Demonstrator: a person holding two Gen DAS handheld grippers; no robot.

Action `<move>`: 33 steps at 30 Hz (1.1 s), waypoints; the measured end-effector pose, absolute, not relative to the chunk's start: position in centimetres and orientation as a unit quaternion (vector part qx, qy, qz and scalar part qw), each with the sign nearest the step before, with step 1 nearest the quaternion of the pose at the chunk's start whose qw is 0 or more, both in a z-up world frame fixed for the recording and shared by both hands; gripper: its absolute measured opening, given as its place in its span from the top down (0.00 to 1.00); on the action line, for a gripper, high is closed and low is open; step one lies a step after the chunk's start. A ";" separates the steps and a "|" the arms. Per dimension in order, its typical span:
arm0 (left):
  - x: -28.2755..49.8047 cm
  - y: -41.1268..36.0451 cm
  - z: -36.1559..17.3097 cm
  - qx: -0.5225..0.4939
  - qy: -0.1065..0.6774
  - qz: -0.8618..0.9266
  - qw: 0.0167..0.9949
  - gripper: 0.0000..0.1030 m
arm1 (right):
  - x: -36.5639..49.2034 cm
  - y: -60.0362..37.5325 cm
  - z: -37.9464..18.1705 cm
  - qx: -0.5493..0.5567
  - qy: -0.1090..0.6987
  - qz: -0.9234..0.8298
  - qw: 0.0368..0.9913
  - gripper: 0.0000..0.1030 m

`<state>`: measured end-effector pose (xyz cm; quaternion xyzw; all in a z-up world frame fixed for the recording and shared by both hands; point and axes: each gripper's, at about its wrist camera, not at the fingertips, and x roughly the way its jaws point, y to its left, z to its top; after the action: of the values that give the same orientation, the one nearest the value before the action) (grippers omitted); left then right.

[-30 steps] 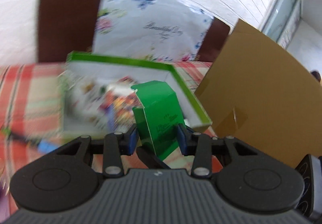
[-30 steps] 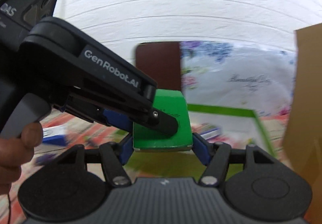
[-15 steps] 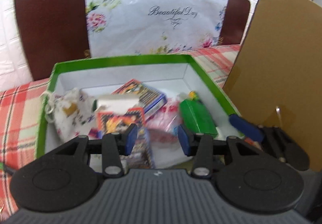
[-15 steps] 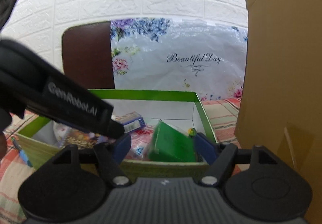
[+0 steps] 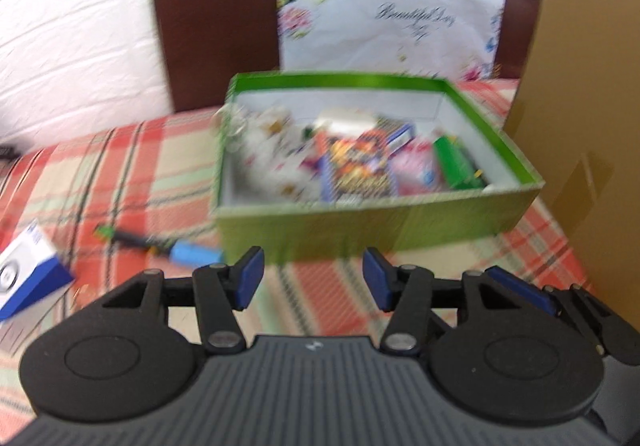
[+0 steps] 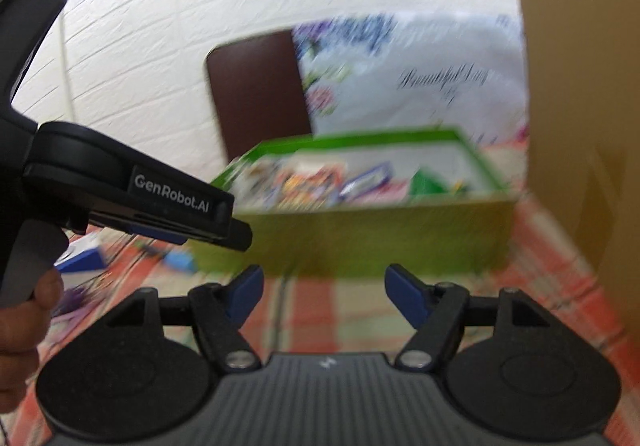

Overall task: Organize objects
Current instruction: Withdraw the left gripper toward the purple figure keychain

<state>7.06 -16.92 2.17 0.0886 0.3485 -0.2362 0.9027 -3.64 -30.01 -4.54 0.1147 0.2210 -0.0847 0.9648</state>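
A white brick-pattern wall and a brown chair back (image 5: 216,21) draped with a floral cloth (image 5: 384,17) stand behind a table under a red plaid tablecloth (image 5: 120,173). On it we see the green box (image 5: 372,221), open-topped and white inside, next to a tall cardboard sheet (image 5: 584,133). The small green carton (image 5: 454,161) lies inside the box against its right wall, among colourful packets. The left gripper (image 5: 313,278) hovers before the box's near wall; its jaws have just been opening and stand apart with nothing between them. The right gripper (image 6: 322,292) is likewise spread wide and empty, the 2 tools close side by side. Loose items lie outside the box: a blue-tipped pen (image 5: 176,248) and a blue-and-white carton (image 5: 28,278).

We judge 2 risks: the tools may knock together when 1 turns toward the loose items, and a low sweep could catch the box wall or the tablecloth.

Motion blur smears both views; the packets' labels are unreadable, the blue-and-white carton is cut off at the frame edge, and whatever lies behind the cardboard is hidden.
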 end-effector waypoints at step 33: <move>4.3 5.1 -1.1 -0.028 0.348 -0.152 0.925 0.37 | -0.4 -14.8 -7.2 -0.029 0.317 0.127 0.939 0.40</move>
<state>4.31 5.06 -1.13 -0.0283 0.3482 -0.1524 0.9245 -0.38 -14.81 -7.24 -0.0292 0.3169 0.1273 0.9394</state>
